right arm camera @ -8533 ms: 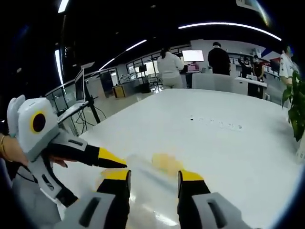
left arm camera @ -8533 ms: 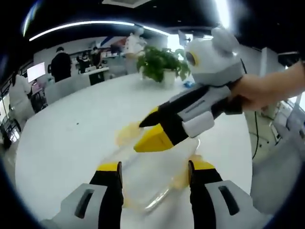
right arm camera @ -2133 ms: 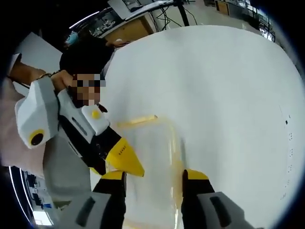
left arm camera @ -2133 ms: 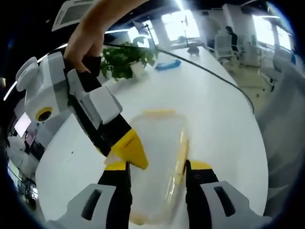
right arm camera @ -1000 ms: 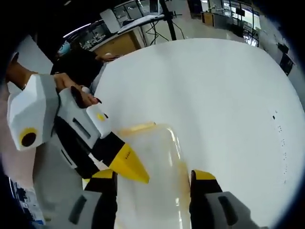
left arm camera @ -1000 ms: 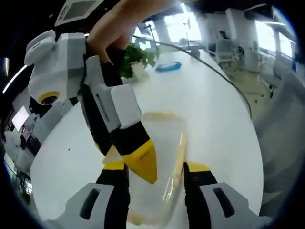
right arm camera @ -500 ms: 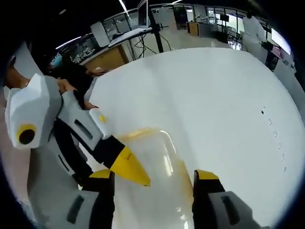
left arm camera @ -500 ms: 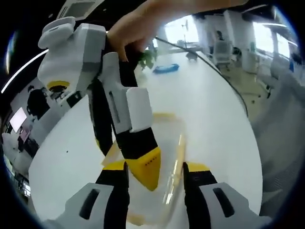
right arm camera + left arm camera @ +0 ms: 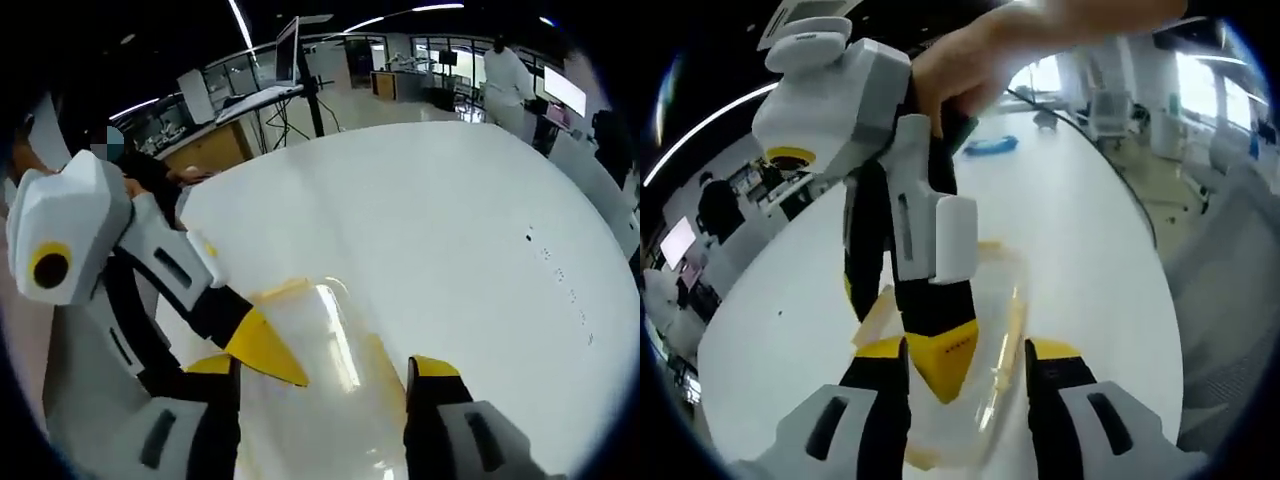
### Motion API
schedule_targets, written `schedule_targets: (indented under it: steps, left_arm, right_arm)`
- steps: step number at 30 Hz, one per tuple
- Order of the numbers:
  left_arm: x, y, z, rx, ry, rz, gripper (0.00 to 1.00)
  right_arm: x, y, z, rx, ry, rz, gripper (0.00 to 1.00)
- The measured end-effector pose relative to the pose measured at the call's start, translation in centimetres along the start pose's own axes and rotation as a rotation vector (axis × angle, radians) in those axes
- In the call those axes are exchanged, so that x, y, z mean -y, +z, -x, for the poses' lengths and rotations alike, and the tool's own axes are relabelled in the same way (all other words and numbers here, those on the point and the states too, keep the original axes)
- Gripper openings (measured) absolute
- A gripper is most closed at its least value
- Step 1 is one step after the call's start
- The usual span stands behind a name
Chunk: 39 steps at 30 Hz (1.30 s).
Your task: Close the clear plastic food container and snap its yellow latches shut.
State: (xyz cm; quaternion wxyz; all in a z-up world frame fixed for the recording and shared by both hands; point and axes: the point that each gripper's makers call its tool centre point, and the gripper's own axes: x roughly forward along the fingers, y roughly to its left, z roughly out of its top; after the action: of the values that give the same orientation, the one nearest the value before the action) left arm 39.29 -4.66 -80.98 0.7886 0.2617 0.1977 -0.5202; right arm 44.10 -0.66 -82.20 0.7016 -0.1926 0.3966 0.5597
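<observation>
On the white table (image 9: 430, 230), the clear container (image 9: 330, 400) lies lidded, contents indiscernible. Left gripper (image 9: 965, 375) and right gripper (image 9: 325, 385) spread. Left gripper view shows a yellow latch (image 9: 1012, 330).

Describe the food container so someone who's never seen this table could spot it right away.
Start at the big white round table. Near its edge, between the two grippers' yellow-tipped jaws, lies the clear plastic container. It is see-through, and yellow latches run along its sides.

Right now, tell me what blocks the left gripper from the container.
The right gripper comes down onto the container just ahead of the left gripper, between its jaws. Nothing else visible stands between.
</observation>
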Motion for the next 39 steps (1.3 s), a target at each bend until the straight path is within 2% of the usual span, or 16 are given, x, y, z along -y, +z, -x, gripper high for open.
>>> schedule_targets:
  steps: [1,4,9,16,19,24,30,33,39]
  left_arm:
    - [-0.1,0.1,0.1,0.005,0.009,0.005,0.48]
    - [-0.2,0.5,0.3,0.016,0.013,0.025,0.51]
    - [-0.7,0.5,0.9,0.017,0.035,0.037,0.52]
    - [-1.3,0.6,1.8,0.014,0.06,0.029,0.52]
    - [-1.4,0.5,2.1,0.011,0.071,0.033,0.53]
    - [-1.5,0.8,2.5,0.02,0.079,0.038,0.54]
    - [-1.9,0.3,2.9,0.008,0.095,0.044,0.54]
    - [-2.3,0.1,3.1,0.001,0.108,0.046,0.54]
    - [-3.0,-0.2,3.4,-0.002,0.12,0.06,0.54]
  right_arm:
    - [0.3,0.4,0.0,0.038,-0.025,-0.021,0.62]
    - [0.3,0.9,0.4,0.078,-0.019,-0.087,0.64]
    - [0.2,0.6,1.4,0.088,-0.039,-0.063,0.64]
    - [0.0,-0.2,2.4,0.076,-0.064,-0.06,0.65]
    - [-0.2,-0.9,2.9,0.043,-0.088,-0.046,0.67]
    - [-0.4,-1.0,3.5,0.051,-0.099,-0.035,0.67]
    - [-0.6,-2.3,4.1,0.023,-0.111,-0.012,0.67]
    - [-0.8,-2.6,4.5,0.035,-0.11,-0.036,0.68]
    - [-0.9,-3.1,4.9,0.03,-0.114,-0.026,0.68]
